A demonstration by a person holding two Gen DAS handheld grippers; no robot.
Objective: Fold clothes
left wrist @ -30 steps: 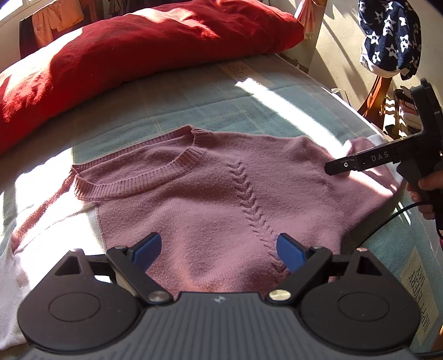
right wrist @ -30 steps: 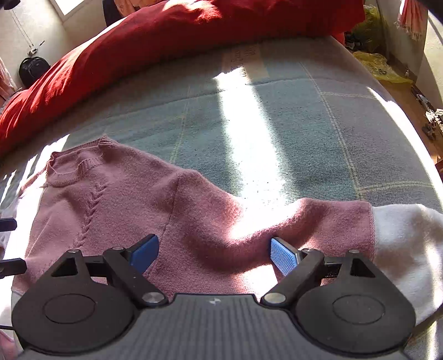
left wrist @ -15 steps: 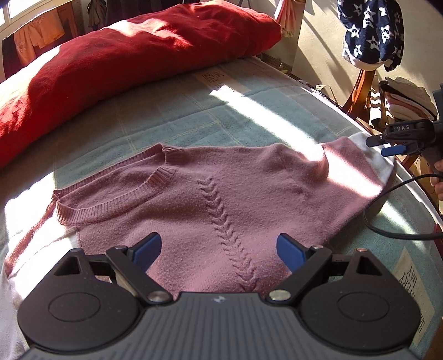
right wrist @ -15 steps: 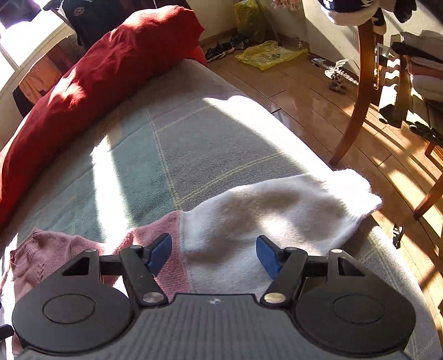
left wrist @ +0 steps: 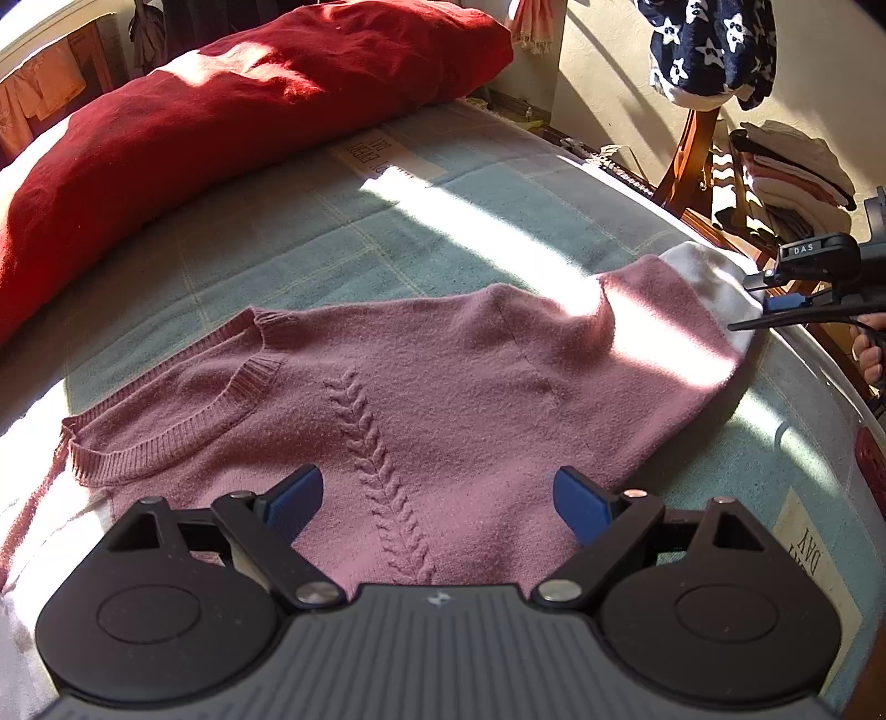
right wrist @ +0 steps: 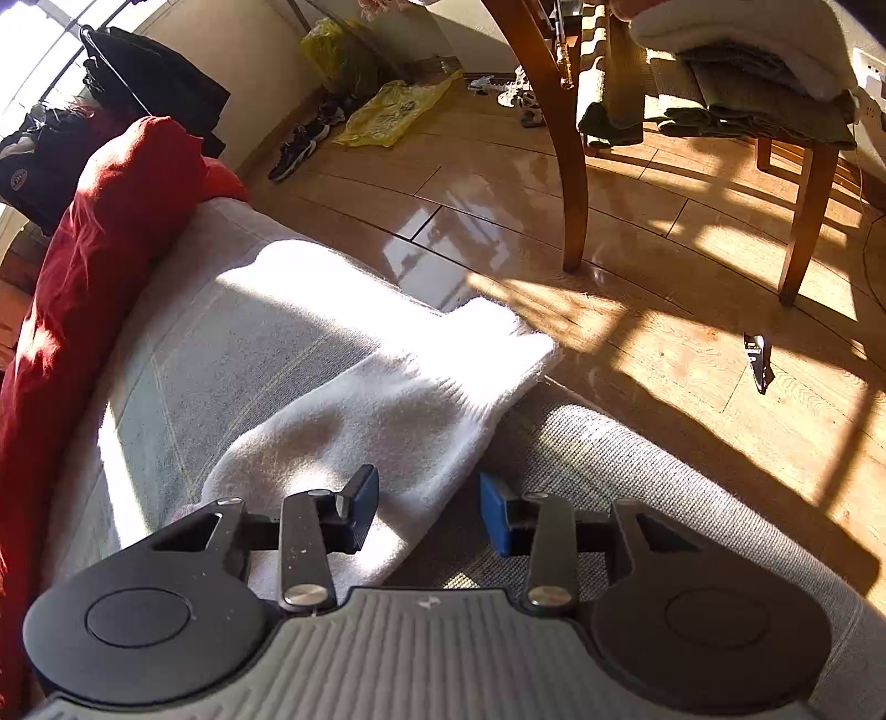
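Note:
A pink knitted sweater [left wrist: 421, 382] with a cable braid down the front lies flat on the bed. Its right sleeve runs out to the bed's right edge and ends in a white part [left wrist: 709, 277]. My left gripper [left wrist: 437, 501] hovers open over the sweater's lower front, touching nothing. My right gripper [right wrist: 429, 512] is open, its blue pads on either side of the white sleeve end [right wrist: 421, 387], which reaches the mattress edge. From the left wrist, the right gripper [left wrist: 775, 302] shows at that sleeve end, with a person's fingers behind it.
A long red pillow [left wrist: 221, 105] lies along the far side of the bed [left wrist: 387, 232]. Beyond the right edge is wooden floor [right wrist: 692, 343] with a wooden chair [right wrist: 576, 166] stacked with folded clothes, a yellow bag [right wrist: 387, 111] and shoes. A star-patterned garment [left wrist: 709, 50] hangs there.
My right gripper has travelled along the sleeve from the pink part to the white end and narrowed its opening around it. The left gripper has stayed open over the sweater front.

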